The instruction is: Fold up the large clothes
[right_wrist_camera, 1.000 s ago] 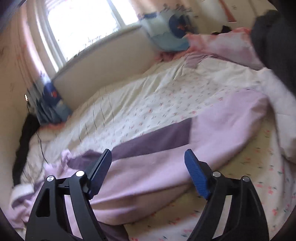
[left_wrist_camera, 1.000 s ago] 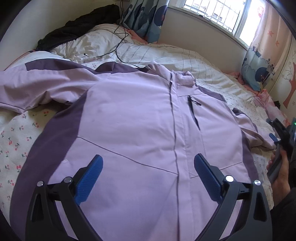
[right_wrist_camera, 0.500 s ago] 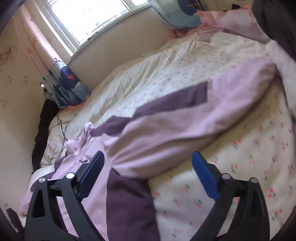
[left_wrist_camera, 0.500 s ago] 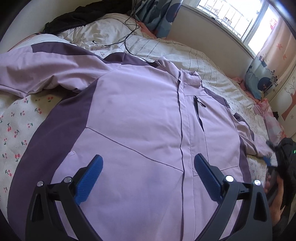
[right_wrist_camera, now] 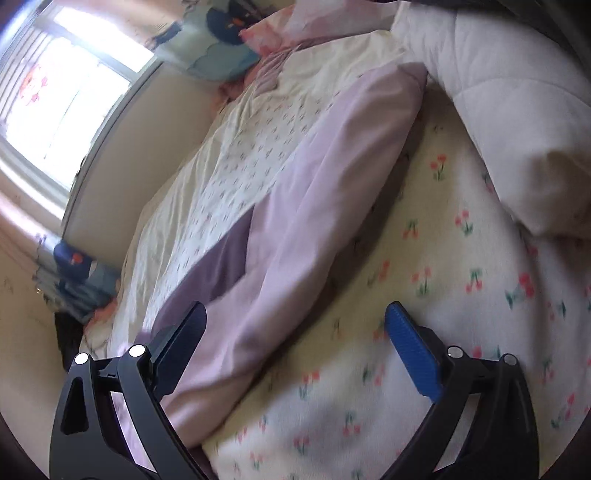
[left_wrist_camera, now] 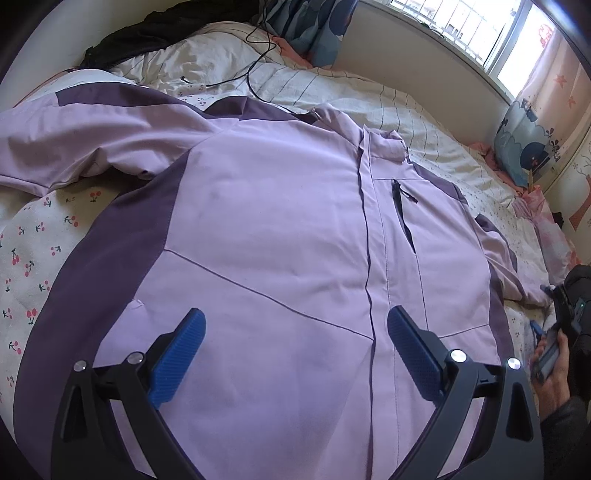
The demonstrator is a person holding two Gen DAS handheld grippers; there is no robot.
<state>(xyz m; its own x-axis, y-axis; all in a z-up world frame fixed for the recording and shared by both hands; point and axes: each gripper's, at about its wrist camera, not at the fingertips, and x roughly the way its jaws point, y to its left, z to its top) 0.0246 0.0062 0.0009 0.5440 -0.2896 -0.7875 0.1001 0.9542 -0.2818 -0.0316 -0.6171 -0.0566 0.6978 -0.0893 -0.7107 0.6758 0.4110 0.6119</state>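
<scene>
The lilac jacket (left_wrist_camera: pixel 266 236) lies front-up, collar toward the window (left_wrist_camera: pixel 517 48); its sleeve (right_wrist_camera: pixel 332 192), somewhat blurred, stretches toward the pillow (right_wrist_camera: pixel 509 122). Left gripper (left_wrist_camera: pixel 295 332) and right gripper (right_wrist_camera: pixel 295 325) both gape, grasping nothing.

A home bedroom: a cherry-print quilt (left_wrist_camera: pixel 33 251) on a bed, cartoon curtains (left_wrist_camera: pixel 528 147) by the window (left_wrist_camera: pixel 476 29).
</scene>
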